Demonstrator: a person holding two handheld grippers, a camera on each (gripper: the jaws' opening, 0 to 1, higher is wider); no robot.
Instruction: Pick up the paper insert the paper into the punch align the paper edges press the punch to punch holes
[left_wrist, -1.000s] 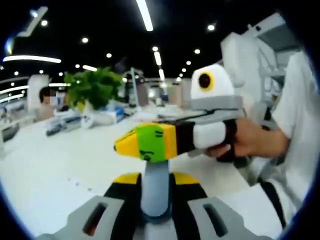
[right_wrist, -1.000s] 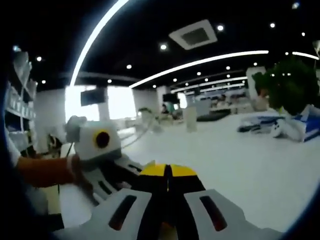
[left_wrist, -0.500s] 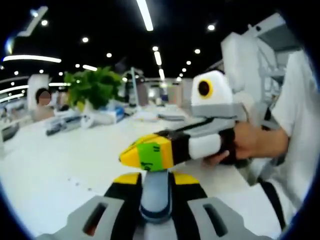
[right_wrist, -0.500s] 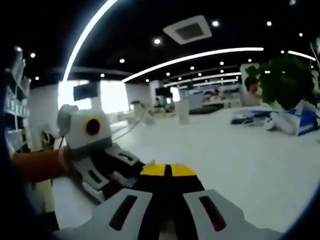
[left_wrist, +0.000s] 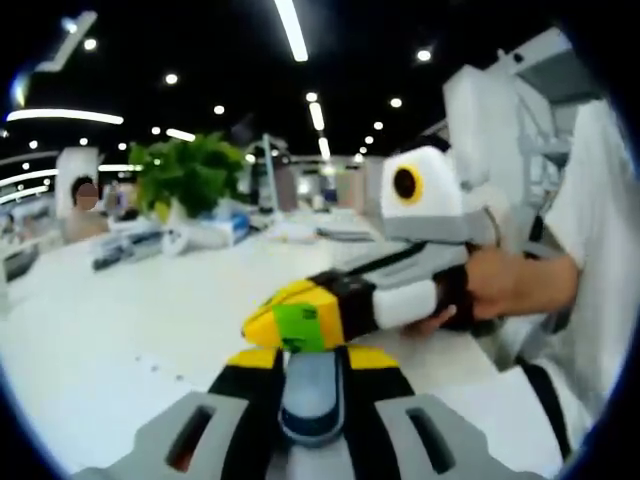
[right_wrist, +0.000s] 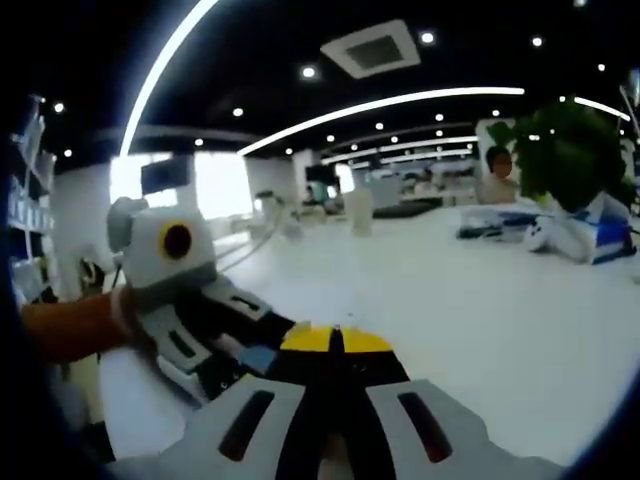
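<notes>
My left gripper (left_wrist: 312, 357) rises from the bottom of the left gripper view, its yellow-tipped jaws apart around a grey-blue object (left_wrist: 311, 392) that fills the gap. My right gripper (left_wrist: 268, 322) crosses just above it from the right, yellow at the tip with a green patch, held by a hand (left_wrist: 510, 285). In the right gripper view the right gripper (right_wrist: 335, 340) has its yellow tips pressed together with nothing between them. The left gripper (right_wrist: 252, 356) enters there from the left, tips close to mine. Both hang above a white table (left_wrist: 110, 330).
A potted plant (left_wrist: 190, 175) stands at the table's far side, also in the right gripper view (right_wrist: 570, 150). A person (right_wrist: 497, 172) sits beyond it. Boxes (right_wrist: 590, 235) lie by the plant. A white-shirted torso (left_wrist: 600, 250) is close on the right. The white table (right_wrist: 480, 300) stretches wide.
In the left gripper view the right gripper's tip has dipped lower and tilted down toward my left jaws. In the right gripper view the left gripper has drawn nearer.
</notes>
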